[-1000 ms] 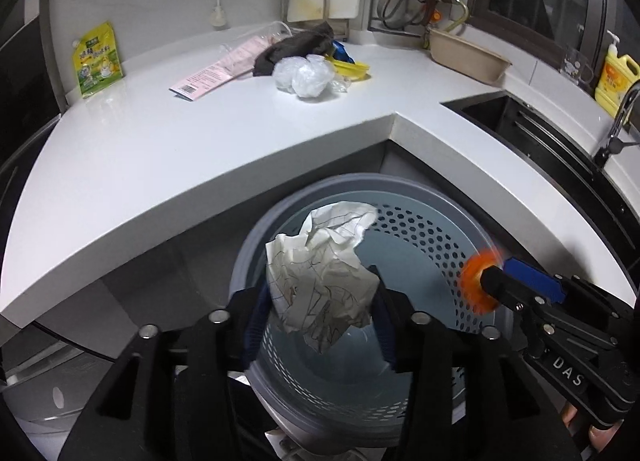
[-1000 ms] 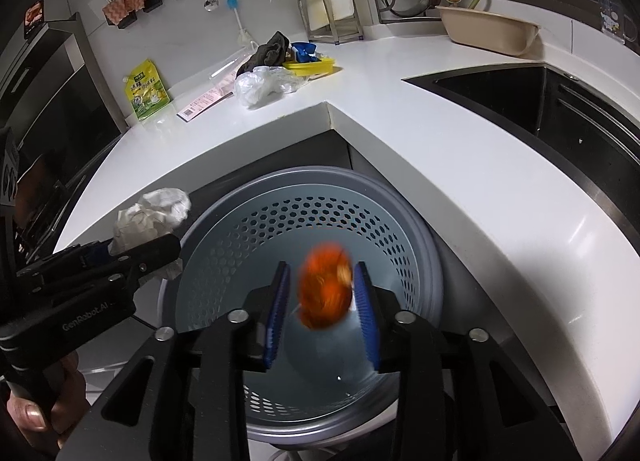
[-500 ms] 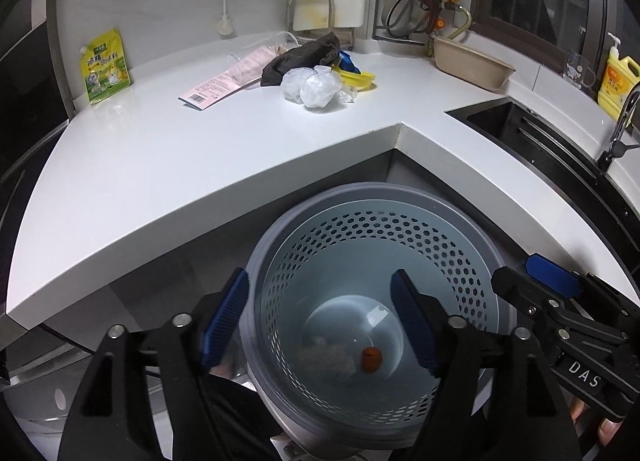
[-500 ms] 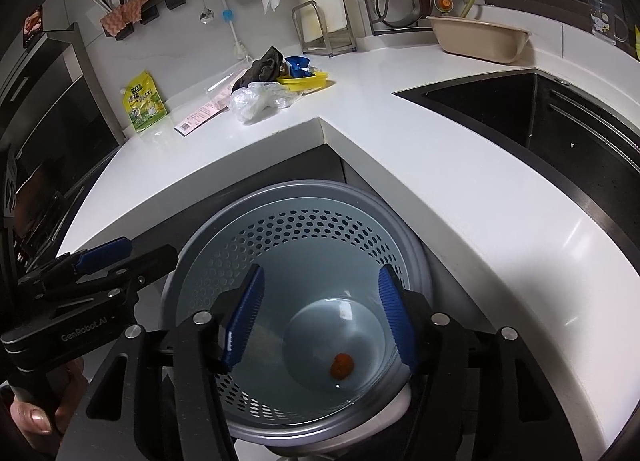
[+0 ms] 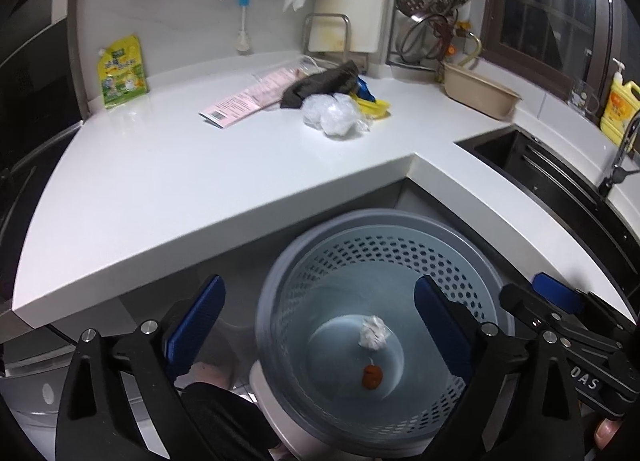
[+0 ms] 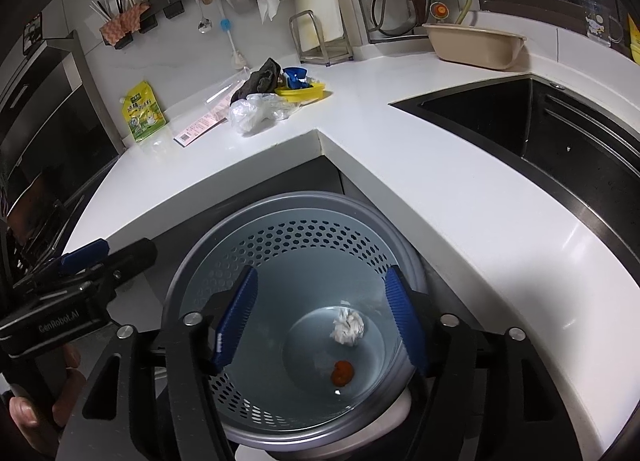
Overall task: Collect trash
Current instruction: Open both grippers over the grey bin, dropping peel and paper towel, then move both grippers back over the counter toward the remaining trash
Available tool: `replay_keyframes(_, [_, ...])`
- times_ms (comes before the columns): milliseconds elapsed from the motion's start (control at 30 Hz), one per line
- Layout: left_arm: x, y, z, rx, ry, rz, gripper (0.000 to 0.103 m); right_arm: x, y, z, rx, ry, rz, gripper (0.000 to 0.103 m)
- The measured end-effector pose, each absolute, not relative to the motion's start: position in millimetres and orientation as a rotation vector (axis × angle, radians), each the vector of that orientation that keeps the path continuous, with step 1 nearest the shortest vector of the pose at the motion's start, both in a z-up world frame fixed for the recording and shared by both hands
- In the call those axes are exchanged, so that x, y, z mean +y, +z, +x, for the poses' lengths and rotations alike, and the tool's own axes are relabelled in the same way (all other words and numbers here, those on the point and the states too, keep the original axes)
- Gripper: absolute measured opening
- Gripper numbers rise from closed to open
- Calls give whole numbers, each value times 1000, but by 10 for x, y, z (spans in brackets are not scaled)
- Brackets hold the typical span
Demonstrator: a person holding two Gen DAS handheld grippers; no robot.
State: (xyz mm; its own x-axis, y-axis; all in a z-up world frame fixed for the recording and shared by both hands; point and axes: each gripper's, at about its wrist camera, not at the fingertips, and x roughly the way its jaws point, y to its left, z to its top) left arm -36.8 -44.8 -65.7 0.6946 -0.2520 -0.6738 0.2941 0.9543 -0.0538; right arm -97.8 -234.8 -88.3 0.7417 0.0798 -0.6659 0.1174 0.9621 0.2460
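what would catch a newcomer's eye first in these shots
The grey perforated bin below the counter's inner corner fills both views, with a crumpled paper ball and an orange scrap on its floor. Both grippers, left and right, hang over it, jaws opening and empty. Farther back, clutter sits on the white counter.

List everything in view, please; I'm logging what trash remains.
bin: one, grey, perforated, on the floor below the counter corner
paper ball: one, white, bin bottom
orange scrap: one, bin bottom, near the paper ball
counter: one, white, L-shaped
plastic bag: one, clear, crumpled, on counter
dark cloth: one, behind the bag
yellow tray: one, beside the cloth
pink packet: one, flat on counter
green pouch: one, leaning on wall
beige basin: one, by the window
sink: one, black
left gripper: jaws opening, empty, above bin
right gripper: jaws opening, empty, above bin
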Motion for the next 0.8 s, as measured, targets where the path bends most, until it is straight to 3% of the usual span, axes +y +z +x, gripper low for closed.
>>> replay_keyframes(800, [-154,-172,-60,564,-217,35,97,-2378,-685,-520,674,-16,263,71])
